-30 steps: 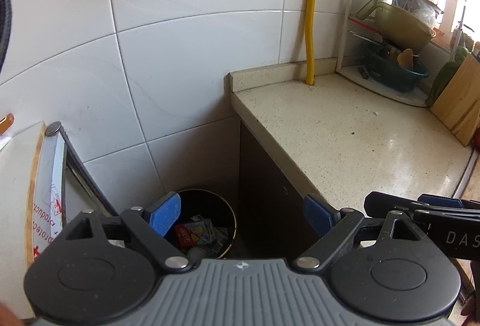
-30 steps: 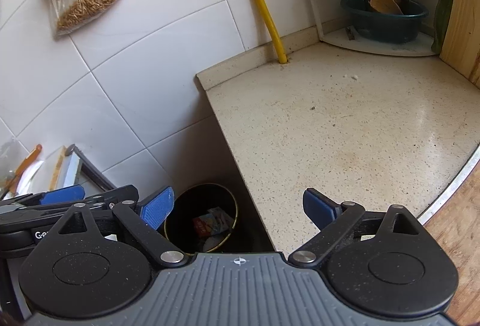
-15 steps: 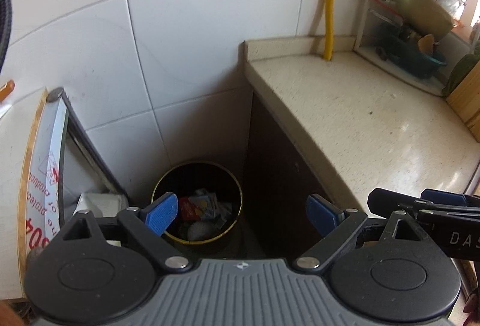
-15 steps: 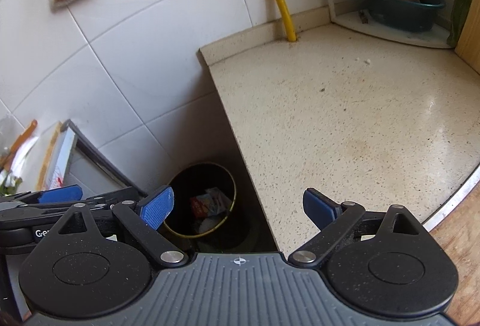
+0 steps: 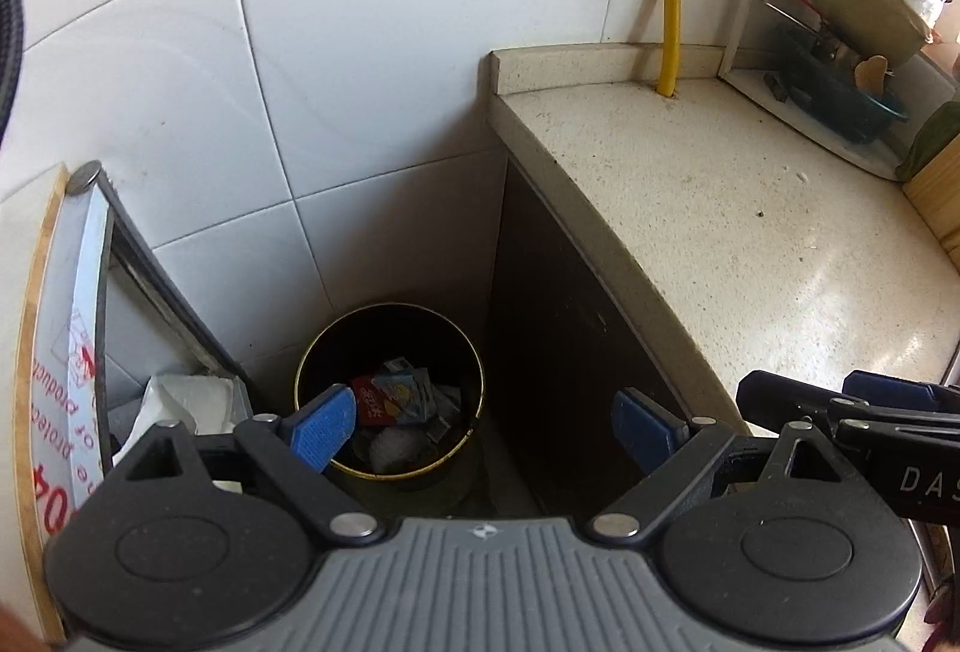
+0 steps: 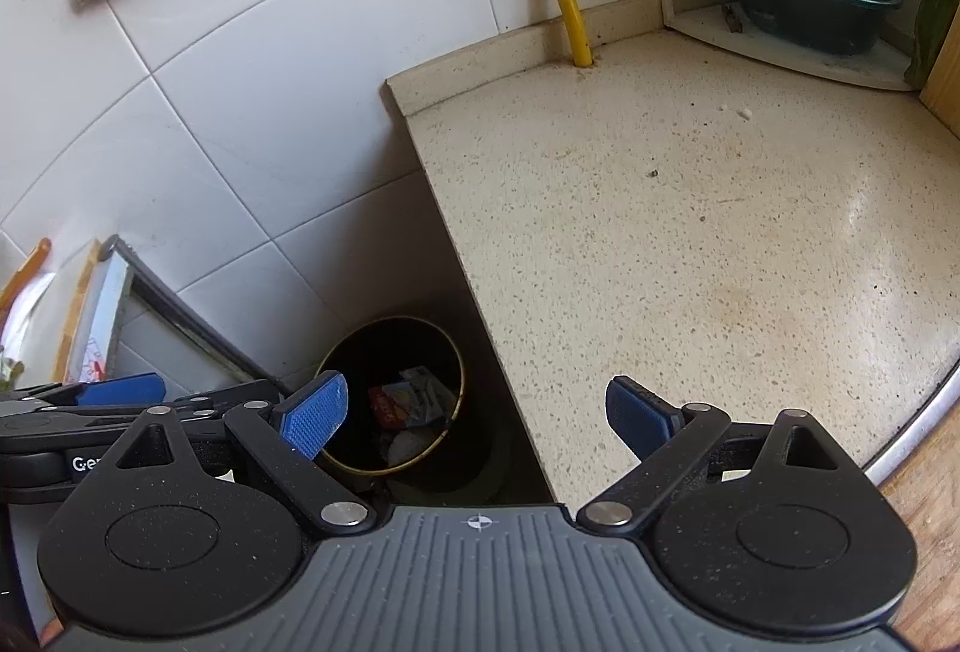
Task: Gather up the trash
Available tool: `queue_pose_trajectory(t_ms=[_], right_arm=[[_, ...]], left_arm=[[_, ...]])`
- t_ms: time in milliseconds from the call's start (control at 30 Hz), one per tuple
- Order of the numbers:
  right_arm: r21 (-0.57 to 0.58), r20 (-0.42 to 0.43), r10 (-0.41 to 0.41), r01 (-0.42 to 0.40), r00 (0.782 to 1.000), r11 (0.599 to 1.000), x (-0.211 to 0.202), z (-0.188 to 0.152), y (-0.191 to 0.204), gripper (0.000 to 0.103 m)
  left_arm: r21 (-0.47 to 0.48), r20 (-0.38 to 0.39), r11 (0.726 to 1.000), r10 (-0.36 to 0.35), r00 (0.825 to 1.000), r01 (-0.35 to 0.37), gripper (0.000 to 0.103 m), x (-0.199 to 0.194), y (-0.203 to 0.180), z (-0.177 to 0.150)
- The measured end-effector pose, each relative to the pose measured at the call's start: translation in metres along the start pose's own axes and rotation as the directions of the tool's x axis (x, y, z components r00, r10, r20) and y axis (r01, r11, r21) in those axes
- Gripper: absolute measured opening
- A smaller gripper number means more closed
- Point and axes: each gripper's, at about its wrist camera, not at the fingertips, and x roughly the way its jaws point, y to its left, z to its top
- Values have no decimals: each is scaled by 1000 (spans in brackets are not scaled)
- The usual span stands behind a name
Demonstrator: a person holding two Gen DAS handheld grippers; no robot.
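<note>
My left claw [image 5: 483, 427] and right claw [image 6: 477, 415] both gape empty above the bin [image 5: 389, 391], wrappers [image 5: 399, 398] already inside. I'd scan the worktop [image 6: 690, 244] for leftovers.

Open bin [image 5: 389, 388] between wall [image 5: 336, 111] and counter [image 5: 708, 232].

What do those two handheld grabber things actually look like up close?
Both look alike. The left gripper has a ribbed grey body, two round black discs with triangular cut-outs, silver rivets and black link arms ending in blue ridged pads. The right gripper matches it, with a small crosshair mark on the grey part. White lettering shows on each one's side, seen from the other's camera.
</note>
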Motion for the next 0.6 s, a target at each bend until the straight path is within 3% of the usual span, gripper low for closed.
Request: queue_pose_trajectory(t_ms=[600], right_arm=[[21,-8,-18,18,1000,1000,10,6,1,96]], left_arm=[[23,-18,1000,-17,1000,18,90,12,2,12]])
